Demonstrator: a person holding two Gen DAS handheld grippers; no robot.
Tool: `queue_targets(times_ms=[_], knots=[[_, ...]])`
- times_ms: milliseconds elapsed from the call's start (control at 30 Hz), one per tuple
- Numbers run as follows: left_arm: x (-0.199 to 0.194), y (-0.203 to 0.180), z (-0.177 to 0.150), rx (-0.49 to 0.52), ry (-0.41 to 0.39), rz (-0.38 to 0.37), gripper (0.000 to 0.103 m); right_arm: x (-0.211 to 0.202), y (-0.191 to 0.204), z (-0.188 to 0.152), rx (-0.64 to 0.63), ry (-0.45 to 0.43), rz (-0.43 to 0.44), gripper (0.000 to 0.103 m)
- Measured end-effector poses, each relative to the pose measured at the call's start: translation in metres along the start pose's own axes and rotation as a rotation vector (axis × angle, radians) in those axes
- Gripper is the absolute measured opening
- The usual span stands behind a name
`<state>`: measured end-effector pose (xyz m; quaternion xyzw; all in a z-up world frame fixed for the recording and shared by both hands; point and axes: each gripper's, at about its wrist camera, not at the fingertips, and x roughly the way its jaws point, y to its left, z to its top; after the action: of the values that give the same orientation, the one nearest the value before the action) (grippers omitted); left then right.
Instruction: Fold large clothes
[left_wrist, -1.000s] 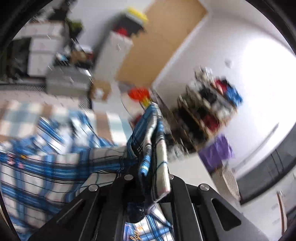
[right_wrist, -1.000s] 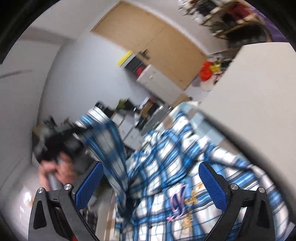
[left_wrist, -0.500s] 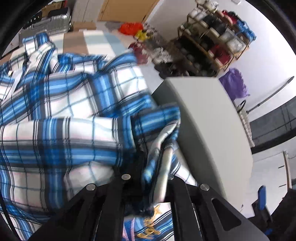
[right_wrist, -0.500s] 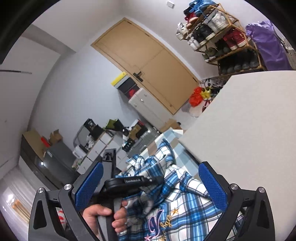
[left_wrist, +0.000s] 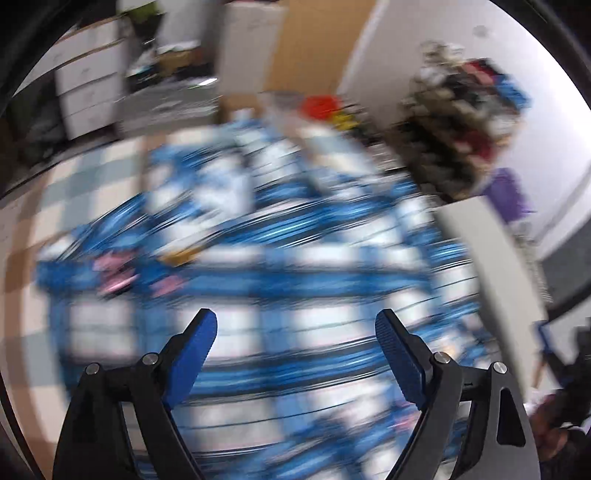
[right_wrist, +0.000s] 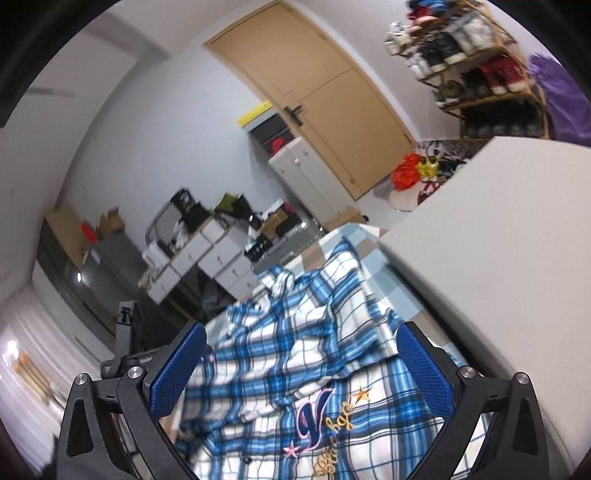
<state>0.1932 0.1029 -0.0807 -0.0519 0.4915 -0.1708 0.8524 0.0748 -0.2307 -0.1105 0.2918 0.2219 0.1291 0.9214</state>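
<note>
A blue and white plaid shirt (left_wrist: 277, 258) lies crumpled on a checkered cover (left_wrist: 92, 177); the left wrist view is heavily blurred. My left gripper (left_wrist: 295, 317) hovers over the shirt with its jaws opening wide and no cloth between the blue pads (left_wrist: 195, 347). In the right wrist view the shirt (right_wrist: 295, 350) shows an embroidered letter and stars (right_wrist: 314, 410) close to the camera. My right gripper (right_wrist: 301, 328) stands open just above that end of the shirt, holding nothing.
A pale grey tabletop (right_wrist: 498, 240) borders the shirt on the right. Behind stand a wooden door (right_wrist: 325, 92), a shoe rack (right_wrist: 472, 66), white drawers (right_wrist: 306, 173) and cluttered cabinets (right_wrist: 207, 243). A hand (left_wrist: 554, 424) shows at the lower right of the left view.
The left gripper held a fold of the shirt, carried it down over the garment and let it go; its jaws now stand wide. The right gripper stayed open and rolled a little.
</note>
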Motion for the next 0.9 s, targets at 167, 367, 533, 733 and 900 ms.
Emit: queue_targets(times_ms=[167, 367, 533, 733, 900], knots=[[0.027, 0.065, -0.031, -0.172, 0.109, 0.021, 0.084, 0.021, 0.028, -0.017, -0.129, 0.084, -0.003, 0.103], [0.021, 0.045, -0.048, -0.096, 0.057, 0.077, 0.084, 0.043, 0.048, -0.041, -0.27, 0.179, -0.04, 0.103], [-0.004, 0.018, -0.064, -0.068, -0.042, 0.132, 0.085, 0.067, 0.059, -0.041, -0.329, 0.23, -0.105, 0.103], [0.016, 0.02, -0.093, -0.11, -0.003, 0.187, 0.085, 0.148, 0.077, -0.031, -0.474, 0.381, -0.265, 0.103], [0.019, 0.021, -0.103, -0.076, 0.019, 0.194, 0.085, 0.207, 0.06, -0.032, -0.524, 0.519, -0.38, 0.103]])
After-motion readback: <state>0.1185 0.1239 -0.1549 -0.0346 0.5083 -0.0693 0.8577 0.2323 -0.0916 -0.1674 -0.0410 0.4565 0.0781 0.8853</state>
